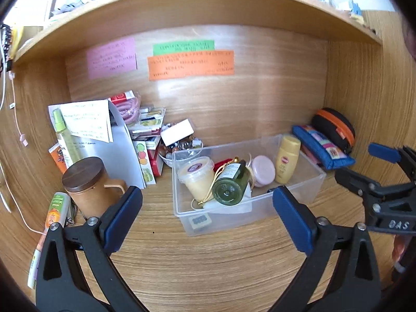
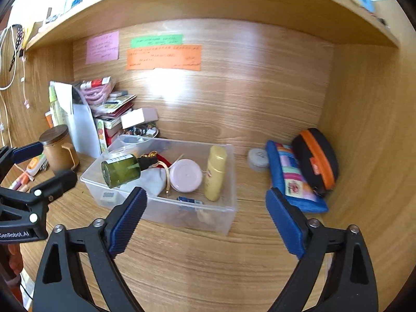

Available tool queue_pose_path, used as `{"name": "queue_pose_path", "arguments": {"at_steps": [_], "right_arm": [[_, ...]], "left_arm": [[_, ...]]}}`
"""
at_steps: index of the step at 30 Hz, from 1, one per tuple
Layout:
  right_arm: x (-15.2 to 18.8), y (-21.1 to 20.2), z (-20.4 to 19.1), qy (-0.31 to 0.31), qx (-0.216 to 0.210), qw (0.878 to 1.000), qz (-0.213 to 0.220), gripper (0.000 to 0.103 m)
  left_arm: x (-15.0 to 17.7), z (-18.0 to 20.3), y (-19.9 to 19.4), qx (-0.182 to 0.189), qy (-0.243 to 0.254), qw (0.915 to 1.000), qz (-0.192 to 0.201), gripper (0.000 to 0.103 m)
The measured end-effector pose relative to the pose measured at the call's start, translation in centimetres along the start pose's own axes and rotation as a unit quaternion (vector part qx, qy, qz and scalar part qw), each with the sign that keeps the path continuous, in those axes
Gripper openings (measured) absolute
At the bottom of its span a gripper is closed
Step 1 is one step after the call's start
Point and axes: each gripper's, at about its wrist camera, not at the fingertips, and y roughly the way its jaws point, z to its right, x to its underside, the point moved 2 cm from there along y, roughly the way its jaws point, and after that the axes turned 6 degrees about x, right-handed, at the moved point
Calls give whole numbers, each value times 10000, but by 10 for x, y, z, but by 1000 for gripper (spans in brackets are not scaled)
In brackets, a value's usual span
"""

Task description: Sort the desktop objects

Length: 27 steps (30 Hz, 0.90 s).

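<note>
Both my claws, left (image 1: 208, 213) and right (image 2: 205, 215), gape apart, holding nothing. The clear plastic bin (image 2: 228, 208) sits just ahead of them. Inside it, the dark green glass bottle (image 2: 121, 169) lies tilted; a nudge against the wall could roll it.

At frame centre a green bottle (image 1: 230, 184), yellow tube (image 1: 286, 162) and pink jar (image 1: 263, 170) are seen; at right, a patchwork blue pouch (image 1: 322, 147).

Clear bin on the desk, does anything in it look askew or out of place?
Yes. In the clear bin, the green bottle lies tipped on its side across a white cloth, propped rather than flat, while the yellow bottle stands leaning against the bin's wall. Nothing looks spilled or broken.
</note>
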Motion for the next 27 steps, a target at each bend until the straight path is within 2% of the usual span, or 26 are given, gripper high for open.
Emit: {"name": "queue_pose_path", "arguments": {"at_steps": [2, 11, 16, 20, 24, 27], "right_arm": [[4, -8, 4, 131, -8, 9999, 74, 103], [28, -20, -5, 395, 197, 9990, 112, 103], [39, -16, -10, 430, 183, 9989, -16, 103], [43, -18, -12, 427, 231, 9988, -11, 103], [43, -20, -14, 438, 217, 9988, 15, 103], [42, -20, -16, 417, 203, 9989, 17, 103]], "left_arm": [[2, 1, -3, 38, -67, 10000, 61, 102], [15, 4, -11, -20, -215, 9996, 174, 102], [25, -1, -12, 166, -327, 9993, 82, 102], [31, -6, -13, 97, -359, 9993, 51, 103], [32, -11, -13, 269, -395, 9989, 23, 103], [30, -12, -13, 135, -421, 9990, 40, 103]]}}
